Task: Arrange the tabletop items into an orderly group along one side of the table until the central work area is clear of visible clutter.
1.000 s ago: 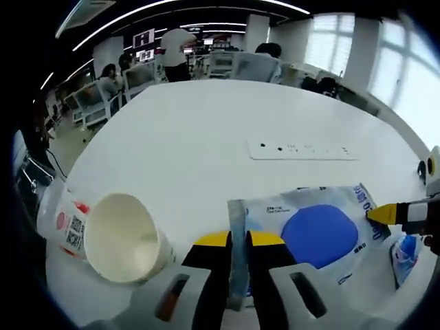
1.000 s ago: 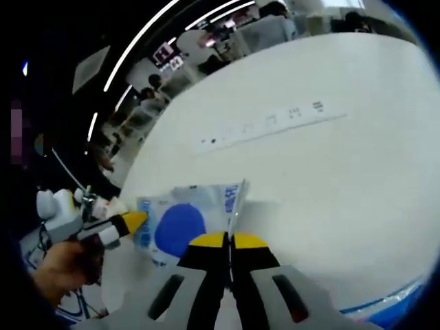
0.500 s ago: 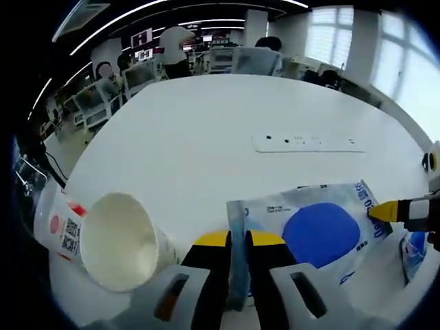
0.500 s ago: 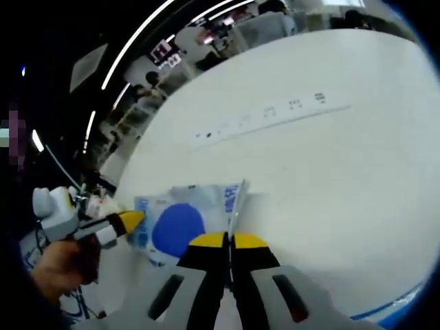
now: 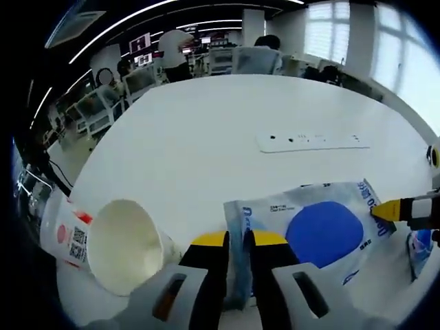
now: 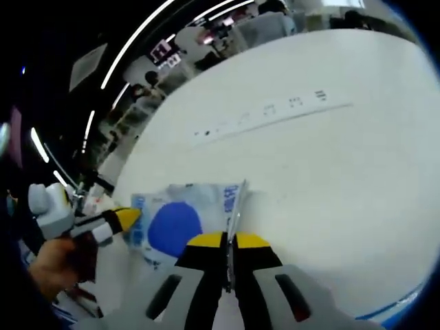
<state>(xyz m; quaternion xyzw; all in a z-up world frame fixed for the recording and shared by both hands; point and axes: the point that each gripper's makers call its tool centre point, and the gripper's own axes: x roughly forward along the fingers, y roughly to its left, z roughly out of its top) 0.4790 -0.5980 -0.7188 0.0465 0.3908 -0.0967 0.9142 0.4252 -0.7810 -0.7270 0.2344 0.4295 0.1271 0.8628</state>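
A flat plastic packet (image 5: 313, 230) with a blue round patch is held between the two grippers above the white bench (image 5: 206, 137). In the left gripper view, the jaws of the left gripper (image 5: 234, 238) are clamped on the packet's near short edge, and the yellow tip of the right gripper (image 5: 392, 210) is seen gripping the far edge at the right. In the right gripper view, the jaws of the right gripper (image 6: 229, 240) are pressed together on the packet's (image 6: 180, 225) thin edge, and the left gripper (image 6: 124, 218) is seen at the left on the opposite end, held by a hand (image 6: 58, 258). A paper cup (image 5: 127, 244) lies on its side just left of the left gripper, its mouth turned toward the camera. A white power strip (image 5: 313, 141) is set into the bench farther back. Chairs and people (image 5: 172, 51) are seen beyond the bench.
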